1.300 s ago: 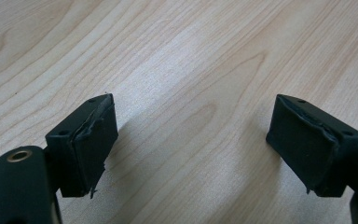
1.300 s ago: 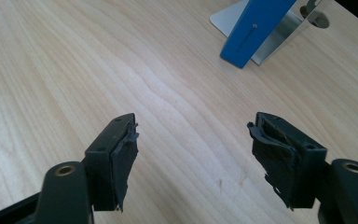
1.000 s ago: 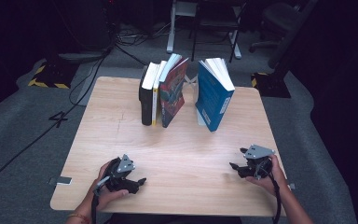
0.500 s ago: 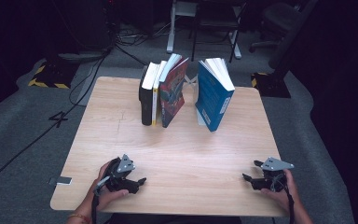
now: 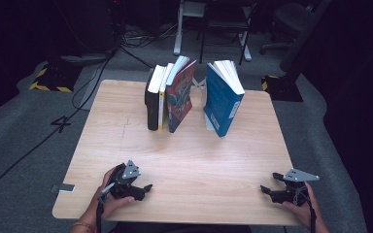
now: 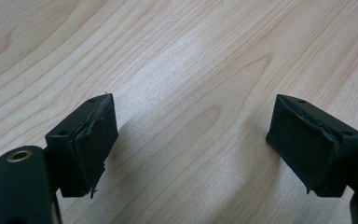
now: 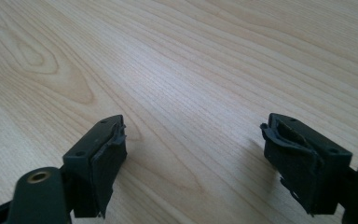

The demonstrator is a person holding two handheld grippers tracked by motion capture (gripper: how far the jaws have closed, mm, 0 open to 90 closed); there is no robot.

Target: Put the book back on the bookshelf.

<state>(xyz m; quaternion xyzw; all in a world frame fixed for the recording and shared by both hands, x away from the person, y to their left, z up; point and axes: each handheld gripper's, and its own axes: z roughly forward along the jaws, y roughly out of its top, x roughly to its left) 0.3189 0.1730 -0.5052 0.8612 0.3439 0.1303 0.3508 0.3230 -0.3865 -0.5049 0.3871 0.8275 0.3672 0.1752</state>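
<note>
At the back of the wooden table point(image 5: 189, 155) stand three books side by side: a black one point(image 5: 151, 104), a thin yellow-spined one point(image 5: 161, 104) and a red one with a picture cover point(image 5: 180, 99) that leans on them. A blue book point(image 5: 222, 104) stands tilted a little to their right. My left gripper point(image 5: 145, 190) rests low at the front left of the table, open, with bare wood between its jaws point(image 6: 191, 140). My right gripper point(image 5: 266, 190) sits at the front right corner, also open over bare wood point(image 7: 193, 158).
The table edge runs close behind both hands. A small grey tag point(image 5: 65, 187) sticks out at the table's front left edge. Cables point(image 5: 82, 104) cross the grey floor at the left, and chair and stand legs point(image 5: 213, 34) stand behind the table.
My right gripper has moved back and to the right, from mid right of the table toward the front right corner. The left gripper and the books have not moved.
</note>
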